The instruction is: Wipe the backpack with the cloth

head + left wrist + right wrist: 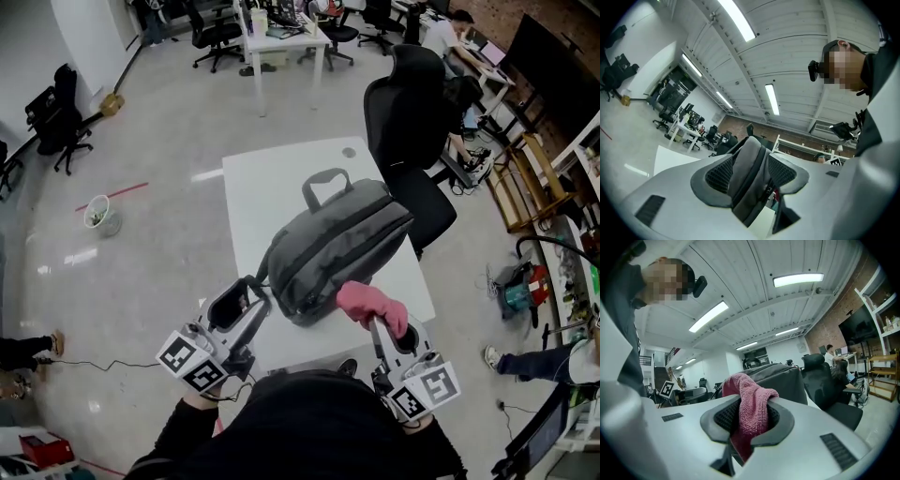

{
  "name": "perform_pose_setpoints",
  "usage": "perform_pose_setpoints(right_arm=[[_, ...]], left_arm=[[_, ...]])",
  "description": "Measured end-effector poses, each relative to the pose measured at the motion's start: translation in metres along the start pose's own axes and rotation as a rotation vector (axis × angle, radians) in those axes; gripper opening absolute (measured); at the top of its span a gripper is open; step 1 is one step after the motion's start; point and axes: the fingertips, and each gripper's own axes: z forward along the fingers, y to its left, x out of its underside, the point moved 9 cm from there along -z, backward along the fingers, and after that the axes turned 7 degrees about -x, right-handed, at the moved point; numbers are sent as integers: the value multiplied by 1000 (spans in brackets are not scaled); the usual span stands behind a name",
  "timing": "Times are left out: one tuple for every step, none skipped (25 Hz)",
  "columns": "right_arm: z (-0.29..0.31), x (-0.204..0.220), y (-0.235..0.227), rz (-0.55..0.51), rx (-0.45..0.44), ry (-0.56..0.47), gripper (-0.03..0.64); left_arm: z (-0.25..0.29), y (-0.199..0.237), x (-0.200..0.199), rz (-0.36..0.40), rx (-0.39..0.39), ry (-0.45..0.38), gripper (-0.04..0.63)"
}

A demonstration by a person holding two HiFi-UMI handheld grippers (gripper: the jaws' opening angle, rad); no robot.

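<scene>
Grey backpack [337, 248] on a white worktop [253, 187] in an open-plan office, glossy floor [159, 141] around; left tool [251, 298] pinches its strap [749, 173], right tool [379, 330] pinches a pink cloth [370, 305].

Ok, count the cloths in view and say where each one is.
1. The pink cloth is clamped in the right gripper, at the near end of the backpack on the white table. Another could be hidden behind the backpack.

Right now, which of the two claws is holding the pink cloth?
The right claw, with the pink cloth pinched between its jaws; the left claw grips the grey backpack instead.
</scene>
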Motion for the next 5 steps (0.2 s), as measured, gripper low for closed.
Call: perform_pose_setpoints(right_arm=[[3, 3, 4, -1, 13, 5, 66], [8, 6, 7, -3, 24, 11, 66], [12, 10, 11, -5, 34, 19, 66], [16, 14, 15, -8, 43, 27, 66], [21, 17, 18, -11, 53, 36, 66]], left_arm=[[0, 5, 1, 4, 11, 11, 253], [0, 11, 2, 8, 23, 21, 253], [1, 16, 4, 12, 34, 31, 253], [1, 22, 5, 13, 45, 41, 253], [1, 28, 7, 14, 56, 51, 253]])
